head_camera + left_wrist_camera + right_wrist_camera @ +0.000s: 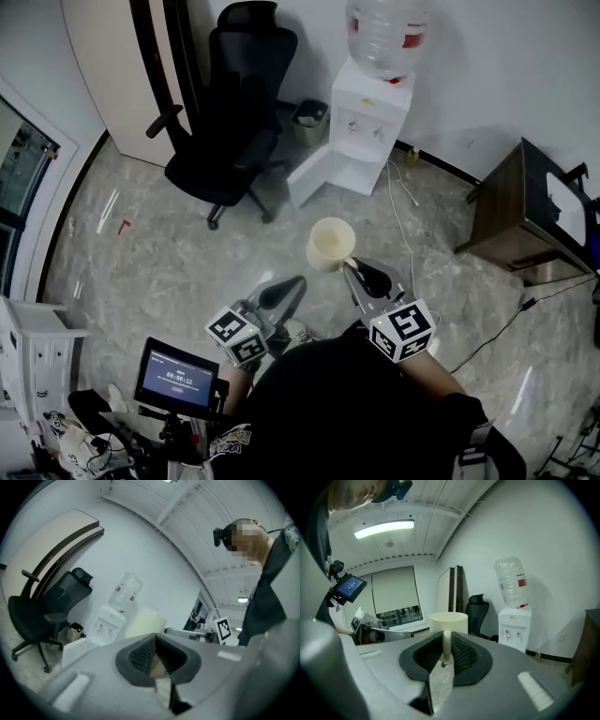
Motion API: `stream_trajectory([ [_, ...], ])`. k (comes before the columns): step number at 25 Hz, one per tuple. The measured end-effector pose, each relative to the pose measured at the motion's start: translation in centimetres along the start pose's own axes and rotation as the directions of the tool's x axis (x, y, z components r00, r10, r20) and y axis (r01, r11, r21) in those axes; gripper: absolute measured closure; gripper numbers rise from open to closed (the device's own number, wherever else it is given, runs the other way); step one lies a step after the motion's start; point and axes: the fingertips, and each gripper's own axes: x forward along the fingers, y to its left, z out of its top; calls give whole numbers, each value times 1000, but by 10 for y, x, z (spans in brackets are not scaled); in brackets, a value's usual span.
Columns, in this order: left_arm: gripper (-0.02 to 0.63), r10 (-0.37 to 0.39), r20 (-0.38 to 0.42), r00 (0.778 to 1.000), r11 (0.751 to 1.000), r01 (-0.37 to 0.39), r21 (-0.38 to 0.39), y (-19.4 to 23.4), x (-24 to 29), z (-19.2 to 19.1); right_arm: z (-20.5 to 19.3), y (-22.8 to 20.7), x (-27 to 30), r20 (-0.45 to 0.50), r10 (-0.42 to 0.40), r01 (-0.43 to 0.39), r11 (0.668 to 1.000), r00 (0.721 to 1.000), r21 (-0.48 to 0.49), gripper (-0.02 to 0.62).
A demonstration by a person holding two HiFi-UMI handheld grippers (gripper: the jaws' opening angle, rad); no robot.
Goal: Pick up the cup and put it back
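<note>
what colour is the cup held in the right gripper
The cup is plain pale cream, clearest in the head view.

Evenly bright indoors, lit from a ceiling strip lamp [384, 528]. Glare streaks on the glossy floor [108, 211]; soft shadow on the far wall [487, 75] beside the water bottle [384, 33]. Pale cup [330, 244] washed out. Heavy fisheye bending, black corners in both gripper views; near body of the right hand-held gripper [446, 644] blurred.

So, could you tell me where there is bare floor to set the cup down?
Bare floor lies between the office chair and the window, and under the held cup. It is crowded round the water dispenser: bin, open door, cable toward the wooden cabinet.
</note>
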Motion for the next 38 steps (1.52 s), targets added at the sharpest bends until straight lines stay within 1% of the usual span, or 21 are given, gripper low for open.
stream_trajectory([
  [3,603,-15,7,1000,1000,15,-27,19,-7,4,1,6,14,-16,-24,24,1000,1000,-2,540],
  [6,603,-24,10,1000,998,25,-52,28,-10,4,-5,2,24,-50,-41,42,999,998,10,540],
  [8,603,-16,-5,1000,998,16,-58,33,-13,6,-7,-4,35,-63,-50,51,999,997,17,540],
  [11,603,10,-27,1000,998,-11,-59,51,-20,4,-4,-13,55,-63,-58,59,998,996,19,540],
  [16,603,56,-33,998,996,-58,-73,89,-15,8,6,-36,95,-58,-36,37,999,998,15,540],
  [22,603,118,-83,989,992,-121,-32,131,30,43,21,-89,145,-39,-8,10,999,999,53,540],
  [28,603,107,-114,988,994,-106,10,168,103,73,40,-154,183,-17,4,-3,999,1000,48,541],
  [30,603,97,-131,987,995,-97,8,177,126,78,42,-176,190,-18,-10,11,999,1000,51,541],
  [32,603,71,-157,985,997,-72,4,178,146,81,45,-196,189,-16,-37,37,997,999,60,541],
  [35,603,30,-200,979,999,-27,16,173,164,81,45,-215,177,-10,-88,89,993,996,77,541],
  [38,603,-12,-244,970,1000,13,1,188,189,81,39,-241,181,-26,-151,153,982,988,112,541],
])
